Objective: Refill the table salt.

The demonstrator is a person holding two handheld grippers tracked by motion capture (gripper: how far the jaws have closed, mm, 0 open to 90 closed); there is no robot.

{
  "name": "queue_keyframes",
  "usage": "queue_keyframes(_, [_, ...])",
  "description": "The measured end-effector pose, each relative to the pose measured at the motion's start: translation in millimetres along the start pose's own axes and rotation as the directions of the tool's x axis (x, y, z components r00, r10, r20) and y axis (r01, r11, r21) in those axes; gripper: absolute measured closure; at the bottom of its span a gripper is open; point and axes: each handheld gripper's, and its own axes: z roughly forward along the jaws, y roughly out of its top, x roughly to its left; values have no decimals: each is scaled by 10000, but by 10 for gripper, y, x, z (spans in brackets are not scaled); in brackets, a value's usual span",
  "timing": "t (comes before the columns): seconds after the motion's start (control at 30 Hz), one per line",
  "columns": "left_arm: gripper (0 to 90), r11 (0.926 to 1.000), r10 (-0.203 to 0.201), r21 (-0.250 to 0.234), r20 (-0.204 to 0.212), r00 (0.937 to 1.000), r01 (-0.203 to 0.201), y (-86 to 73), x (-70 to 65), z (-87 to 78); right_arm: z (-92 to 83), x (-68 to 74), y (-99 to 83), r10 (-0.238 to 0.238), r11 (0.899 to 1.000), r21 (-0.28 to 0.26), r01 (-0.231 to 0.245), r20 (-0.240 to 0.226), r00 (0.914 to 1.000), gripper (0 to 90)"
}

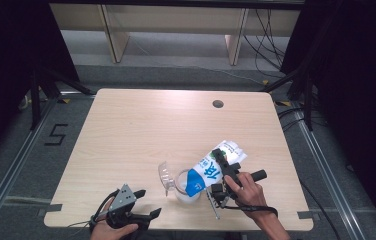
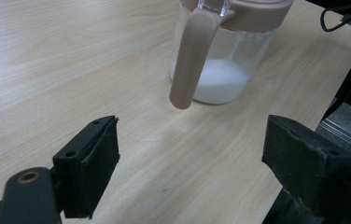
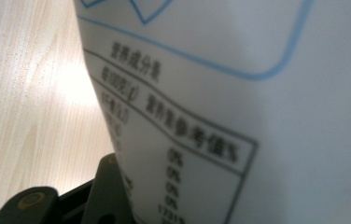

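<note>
Left gripper [image 1: 146, 202] idle at near table [image 1: 126, 130] edge, jaws wide, empty. Centre: clear jug [image 2: 225, 51] with pink handle, white liquid low inside, well short of full. Right gripper [image 1: 223, 175] clamped on tilted carton [image 1: 211, 170], spout over jug; pouring likely mid-way, more to go.

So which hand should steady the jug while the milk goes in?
Probably the left: its tool is open and empty, facing the jug handle. The right tool holds the tilted carton.

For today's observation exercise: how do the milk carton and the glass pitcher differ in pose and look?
The milk carton is tilted, held in the right claw; the glass pitcher stands upright on the table. The carton is opaque with blue print; the pitcher is clear with a pinkish handle. Both sit near the table's front edge.
</note>
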Motion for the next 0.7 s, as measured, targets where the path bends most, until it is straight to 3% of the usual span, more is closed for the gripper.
queue_keyframes(0.17, [179,10000,19,3,1,10000,-19,1,1,-1,-4,-1,2,-39,10000,63,39,-35,10000,579])
queue_keyframes(0.2, [179,10000,20,8,-2,10000,-20,1,1,-1,0,-20,5,-285,9996,-28,285,44,9996,580])
queue_keyframes(0.23, [179,10000,11,6,-6,10000,-11,0,0,0,-2,-4,4,-116,9999,37,116,-16,9999,581])
queue_keyframes(0.3, [179,10000,19,1,-1,10000,-19,1,1,0,13,-56,12,-777,9965,-286,784,229,9967,583])
queue_keyframes(0.47, [179,10000,54,31,25,10000,-54,0,7,-1,14,-54,11,-788,9964,-284,793,175,9967,586])
queue_keyframes(0.57, [180,10000,34,31,50,10000,-34,0,6,0,1,-11,5,-245,9997,-10,245,-5,9997,587])
queue_keyframes(0.7, [179,10000,-4,-14,58,10000,4,-1,3,3,16,-51,11,-791,9964,-299,797,203,9967,589])
